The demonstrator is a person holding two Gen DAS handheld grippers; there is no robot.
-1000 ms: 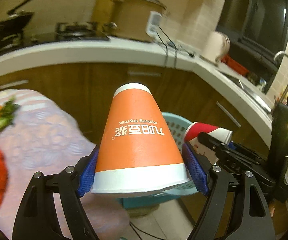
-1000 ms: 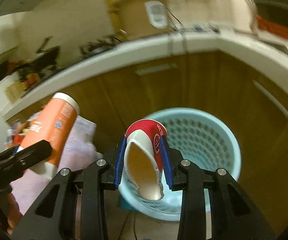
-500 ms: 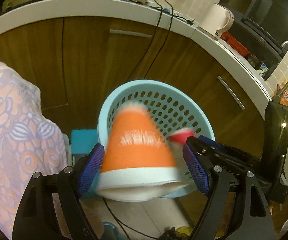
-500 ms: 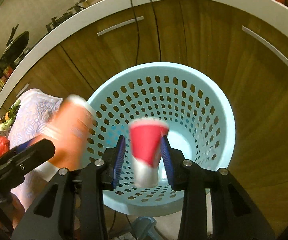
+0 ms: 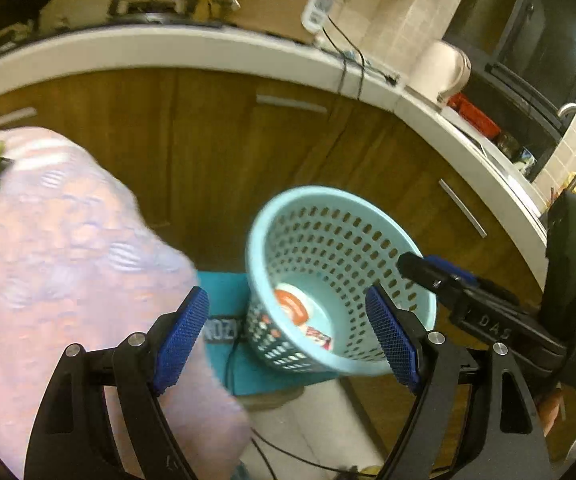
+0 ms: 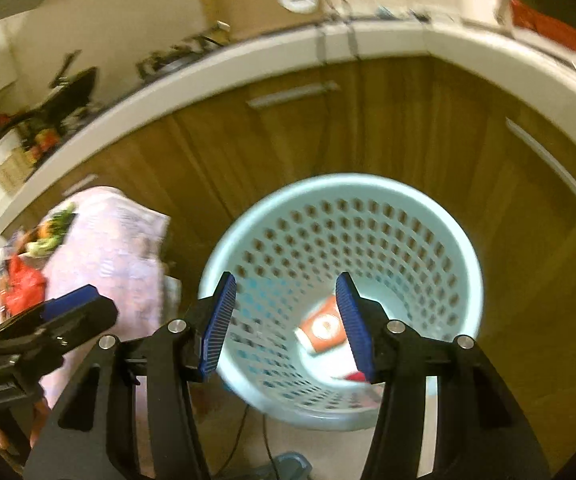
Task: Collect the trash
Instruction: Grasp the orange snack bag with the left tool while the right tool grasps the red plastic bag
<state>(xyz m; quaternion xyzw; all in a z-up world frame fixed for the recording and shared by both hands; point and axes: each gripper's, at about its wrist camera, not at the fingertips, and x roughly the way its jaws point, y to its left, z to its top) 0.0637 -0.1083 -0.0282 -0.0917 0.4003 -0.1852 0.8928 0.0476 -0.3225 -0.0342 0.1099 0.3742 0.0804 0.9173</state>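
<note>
A light blue perforated trash basket [image 5: 367, 208] [image 6: 467, 248] stands on the floor by the wooden cabinets. An orange paper cup [image 5: 293, 306] [image 6: 325, 330] lies at its bottom, with a red cup [image 6: 357, 377] [image 5: 319, 336] beside it. My left gripper [image 5: 288, 338] is open and empty, above and left of the basket. My right gripper [image 6: 286, 328] is open and empty over the basket's mouth; it also shows in the left wrist view [image 5: 439, 276].
A table with a pink patterned cloth [image 5: 60, 248] [image 6: 108, 240] stands left of the basket, with vegetables [image 6: 52, 232] and a red bag [image 6: 20, 284] on it. A curved white counter [image 5: 208, 52] runs above brown cabinets [image 6: 327, 132]. Cables [image 5: 280, 448] lie on the floor.
Both grippers opened over the basket. The orange cup left my left gripper and the red cup left my right gripper; both now lie in the basket. Both grippers then rose.
</note>
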